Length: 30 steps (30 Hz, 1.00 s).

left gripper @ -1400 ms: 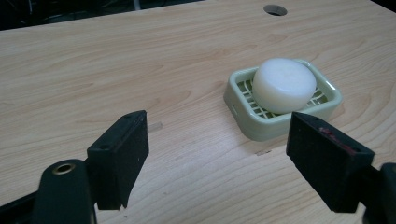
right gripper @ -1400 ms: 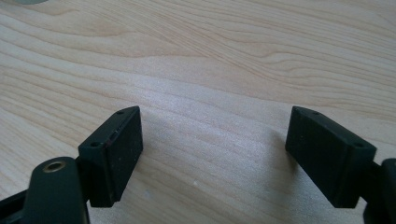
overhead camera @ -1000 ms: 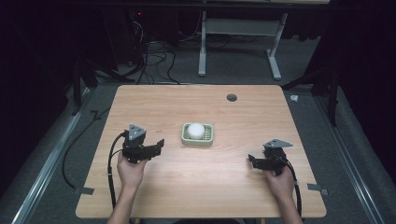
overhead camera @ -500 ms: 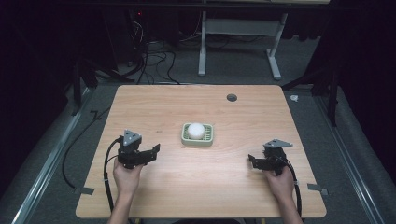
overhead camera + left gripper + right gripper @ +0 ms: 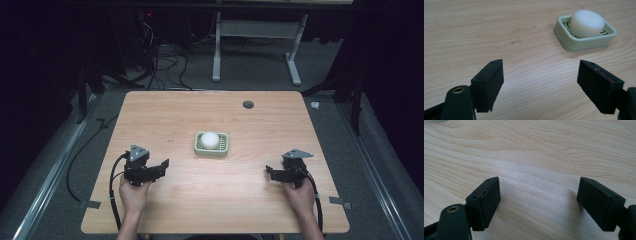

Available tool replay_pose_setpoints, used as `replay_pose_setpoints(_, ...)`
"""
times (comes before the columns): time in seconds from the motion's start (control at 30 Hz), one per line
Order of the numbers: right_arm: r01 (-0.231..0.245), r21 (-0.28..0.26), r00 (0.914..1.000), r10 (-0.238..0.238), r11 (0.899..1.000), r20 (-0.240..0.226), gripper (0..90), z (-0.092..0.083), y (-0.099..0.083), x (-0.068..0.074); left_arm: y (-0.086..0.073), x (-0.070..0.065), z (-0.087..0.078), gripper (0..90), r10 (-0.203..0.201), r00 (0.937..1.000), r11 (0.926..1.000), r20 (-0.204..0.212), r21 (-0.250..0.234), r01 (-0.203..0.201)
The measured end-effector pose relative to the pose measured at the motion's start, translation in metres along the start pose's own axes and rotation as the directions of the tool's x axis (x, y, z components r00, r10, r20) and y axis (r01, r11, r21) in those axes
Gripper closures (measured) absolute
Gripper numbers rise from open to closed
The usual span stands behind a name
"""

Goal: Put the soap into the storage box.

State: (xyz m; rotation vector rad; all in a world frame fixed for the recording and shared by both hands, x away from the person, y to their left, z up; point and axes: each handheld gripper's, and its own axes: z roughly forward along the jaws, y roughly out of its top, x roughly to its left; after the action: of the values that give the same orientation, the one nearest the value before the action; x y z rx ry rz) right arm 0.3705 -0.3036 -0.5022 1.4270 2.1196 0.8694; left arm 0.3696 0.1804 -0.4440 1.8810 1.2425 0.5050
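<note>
A pale green soap dish (image 5: 211,149) sits at the middle of the wooden table (image 5: 210,200), with a round white soap bar (image 5: 210,140) lying in it. My left gripper (image 5: 161,168) rests at the near left, held by a hand, jaws open and empty, pointing right toward the dish. In the left gripper view the dish (image 5: 584,43) and soap (image 5: 587,23) lie ahead to the upper right, well beyond the open gripper (image 5: 541,65). My right gripper (image 5: 270,173) is at the near right, open, pointing left. In its own view the right gripper (image 5: 537,182) is over bare wood.
A dark round hole (image 5: 248,104) marks the table's far side. A small tape scrap (image 5: 516,41) lies on the wood left of the dish. Cables (image 5: 165,60) and a white desk frame (image 5: 255,30) stand on the floor beyond the table.
My left gripper has drawn back slightly, toward the person and the left, away from the dish. The right gripper has stayed in place.
</note>
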Motion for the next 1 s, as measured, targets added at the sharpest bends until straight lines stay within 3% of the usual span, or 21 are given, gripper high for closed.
replay_pose_setpoints(1.0,0.000,0.000,1.0000,0.000,1.000,0.000,19.8,0.000,0.000,0.000,-0.029,-0.005,0.016,22.2,-0.031,0.9994,0.9972,0.017,0.069,0.030)
